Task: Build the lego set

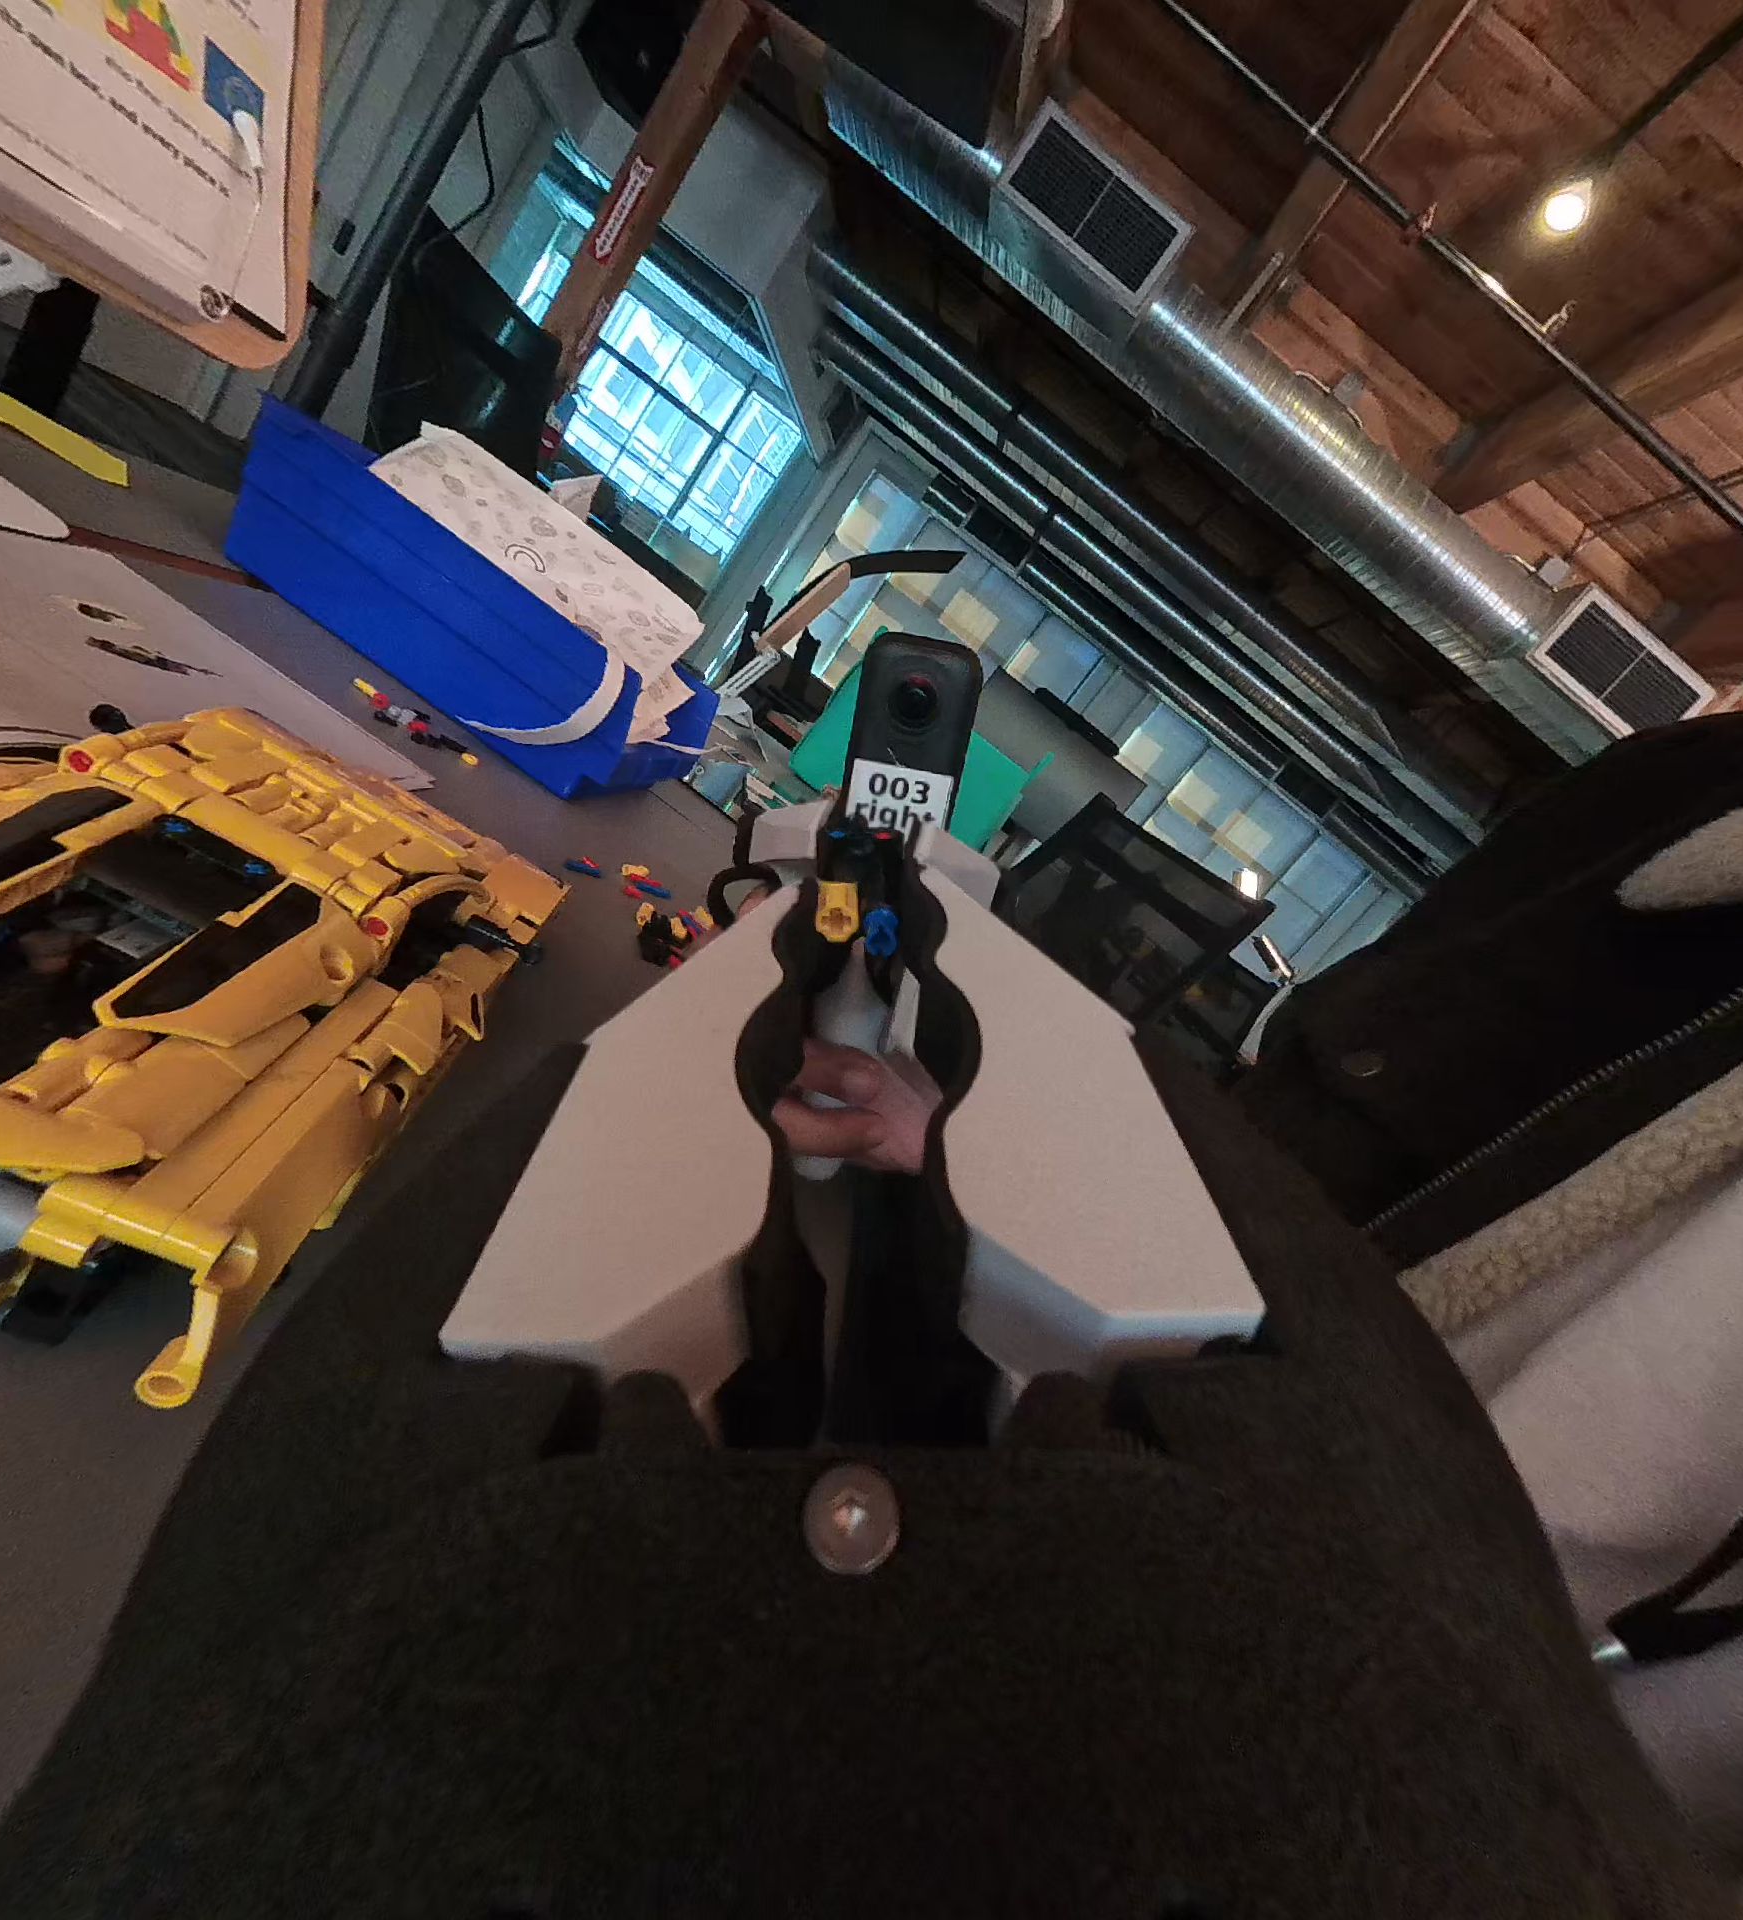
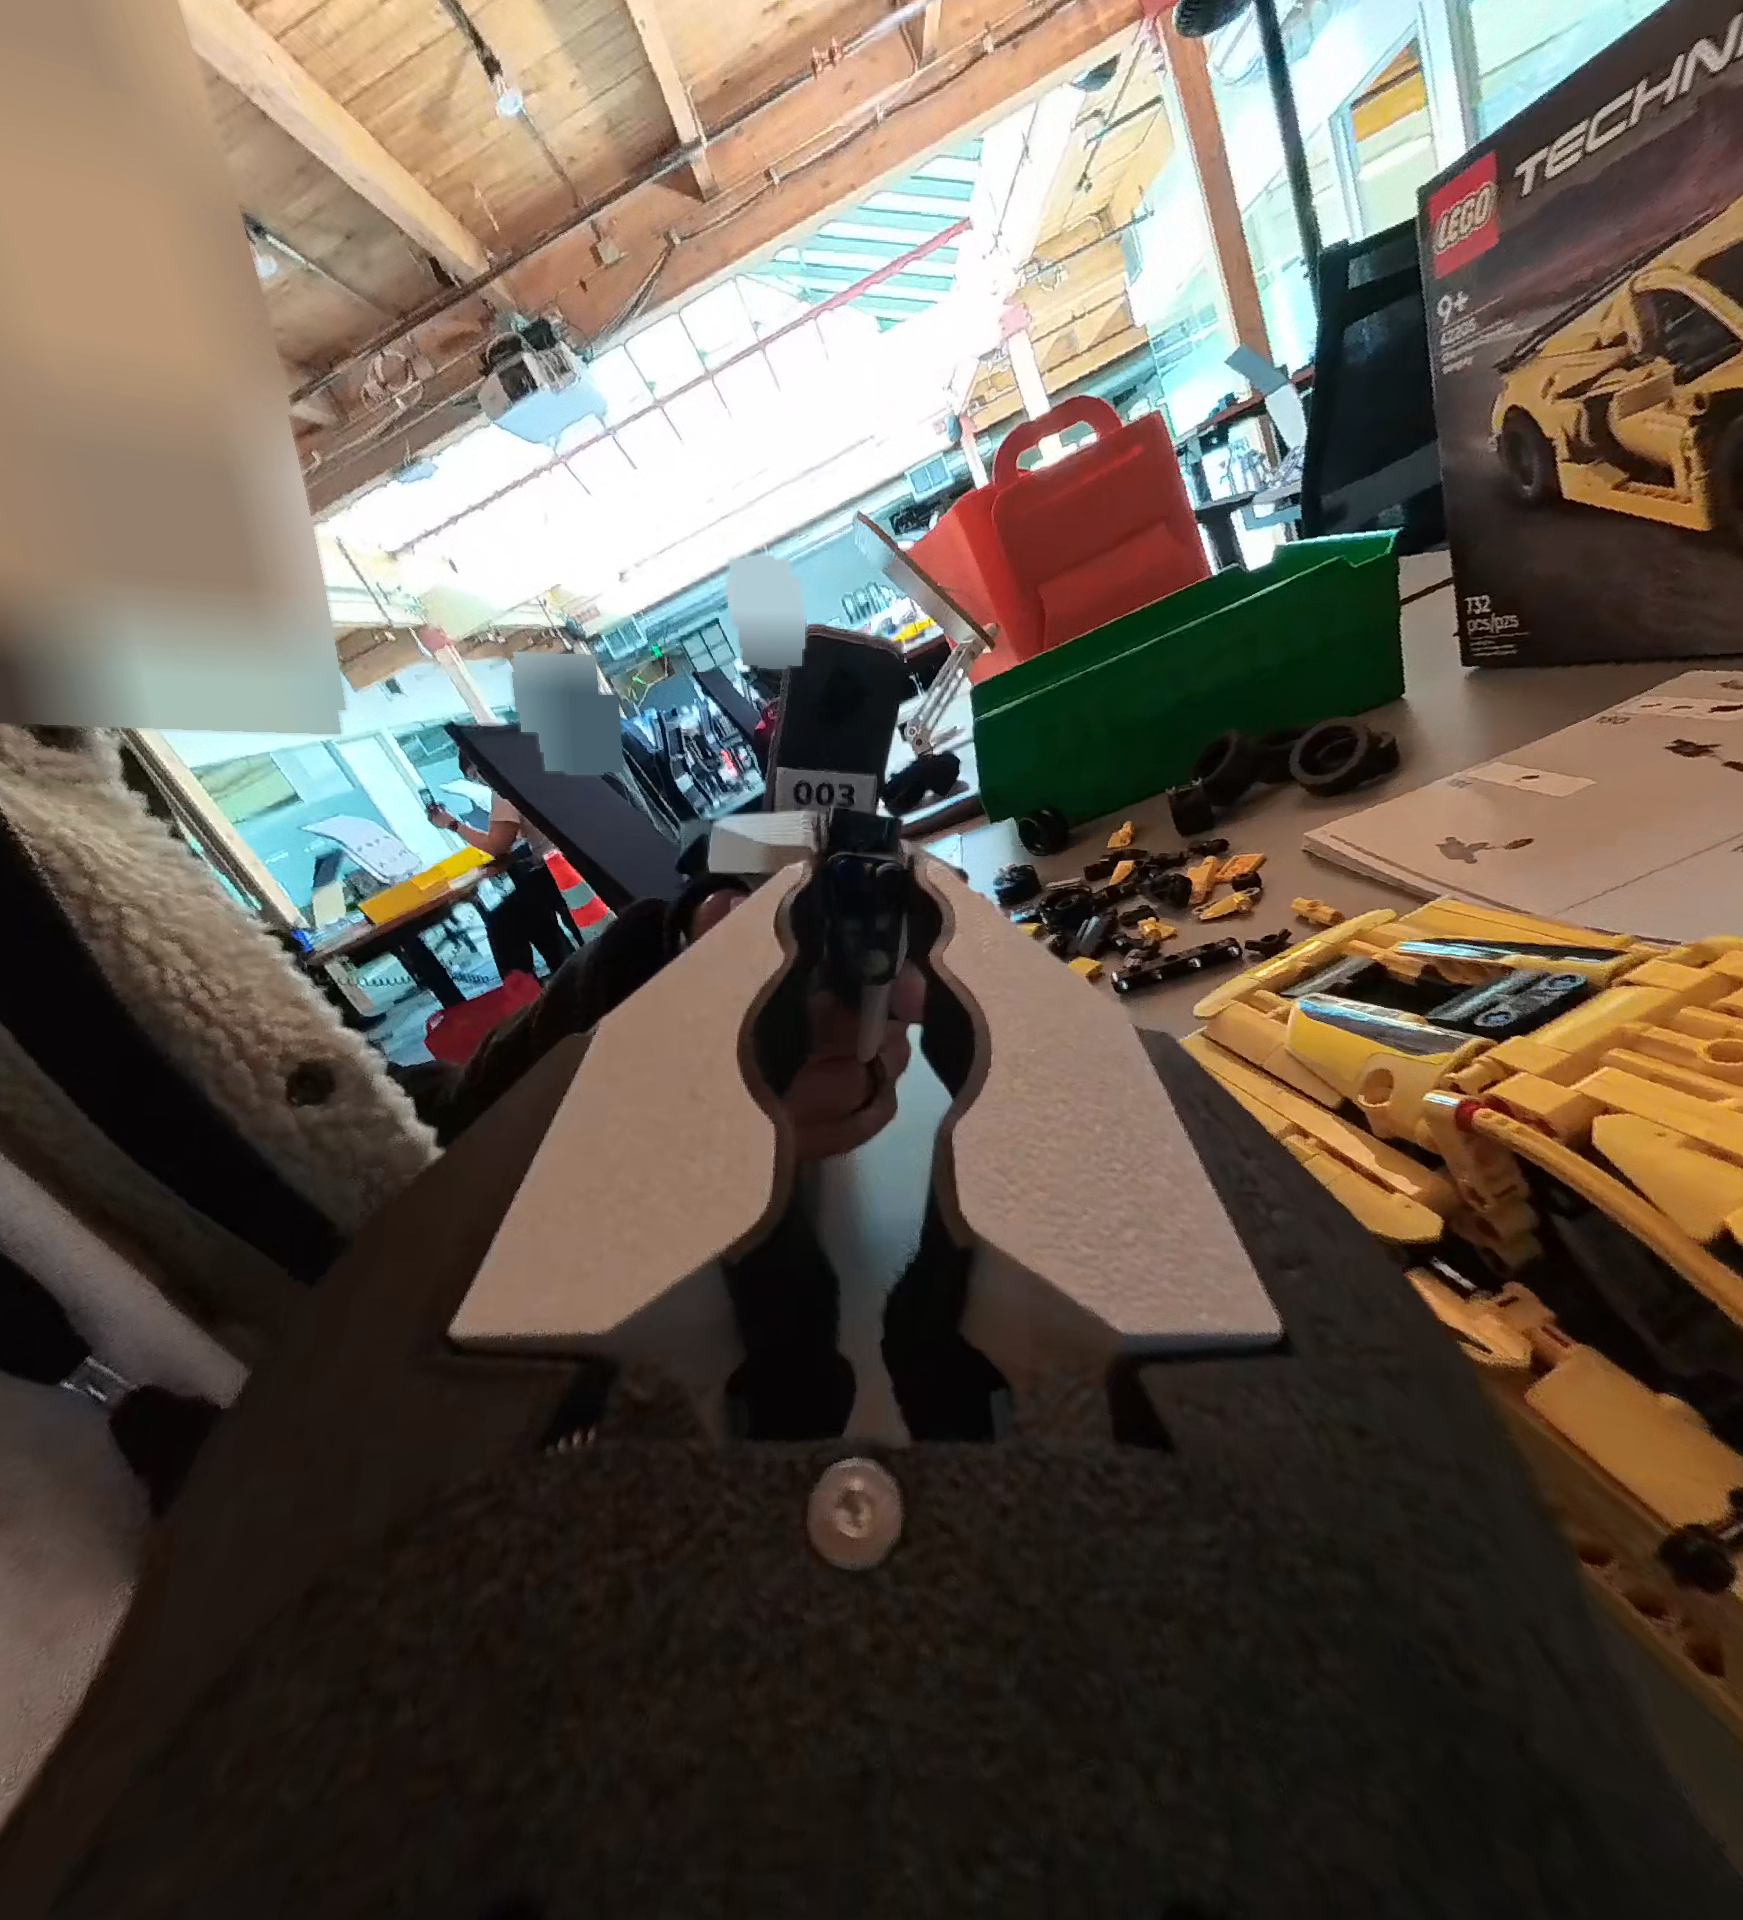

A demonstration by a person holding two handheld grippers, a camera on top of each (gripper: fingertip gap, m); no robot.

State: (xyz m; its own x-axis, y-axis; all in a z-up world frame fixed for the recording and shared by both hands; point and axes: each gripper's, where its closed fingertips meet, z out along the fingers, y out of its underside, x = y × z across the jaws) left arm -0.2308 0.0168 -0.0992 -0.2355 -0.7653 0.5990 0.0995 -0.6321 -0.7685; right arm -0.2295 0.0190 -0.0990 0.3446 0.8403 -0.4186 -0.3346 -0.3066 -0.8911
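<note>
A grey table (image 1: 555,831) is sitting under timber rafters. In the left wrist view, my left gripper (image 1: 851,920) is clenching a small yellow-and-blue piece (image 1: 836,912), raised beside the mostly finished yellow car (image 1: 202,935). In the right wrist view, my right gripper (image 2: 862,914) is pinching a dark piece (image 2: 862,935); loose parts (image 2: 1158,904) and tyres (image 2: 1345,753) are waiting, so I judge wheels and trim remain.

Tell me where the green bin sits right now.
In the right wrist view the green bin sits on the table's far right, left of the Lego box, with black tyres at its base.
</note>
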